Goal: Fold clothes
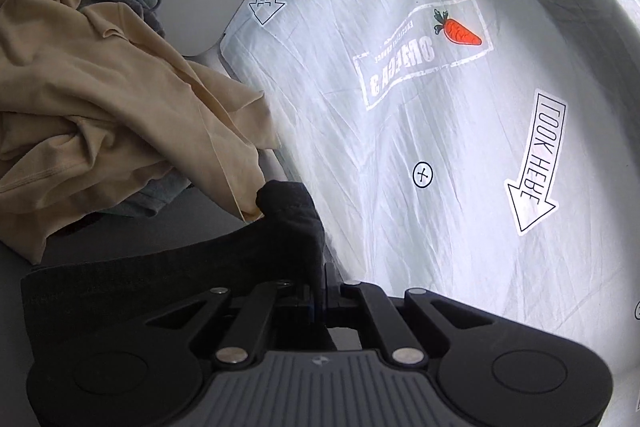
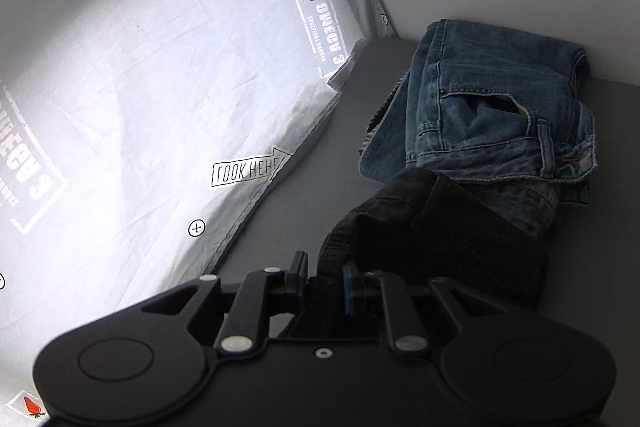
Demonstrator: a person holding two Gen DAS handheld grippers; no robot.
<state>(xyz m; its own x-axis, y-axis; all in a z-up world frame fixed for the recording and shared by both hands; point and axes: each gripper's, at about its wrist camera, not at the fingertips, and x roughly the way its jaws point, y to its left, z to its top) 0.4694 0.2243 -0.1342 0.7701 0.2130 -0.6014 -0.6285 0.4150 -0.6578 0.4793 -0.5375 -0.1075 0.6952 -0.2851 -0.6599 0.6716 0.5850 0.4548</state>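
Between both pairs of fingers, the left gripper (image 1: 318, 293) and right gripper (image 2: 324, 279) each clamp an edge of a black garment (image 2: 436, 227), probably spreading it for folding, beside folded jeans (image 2: 492, 115), a beige shirt (image 1: 104, 99) and the printed white sheet (image 1: 420, 131).

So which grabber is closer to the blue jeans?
Right. The right gripper, pinching the black garment, sits just below the folded jeans. The left gripper sees no jeans, only beige clothes.
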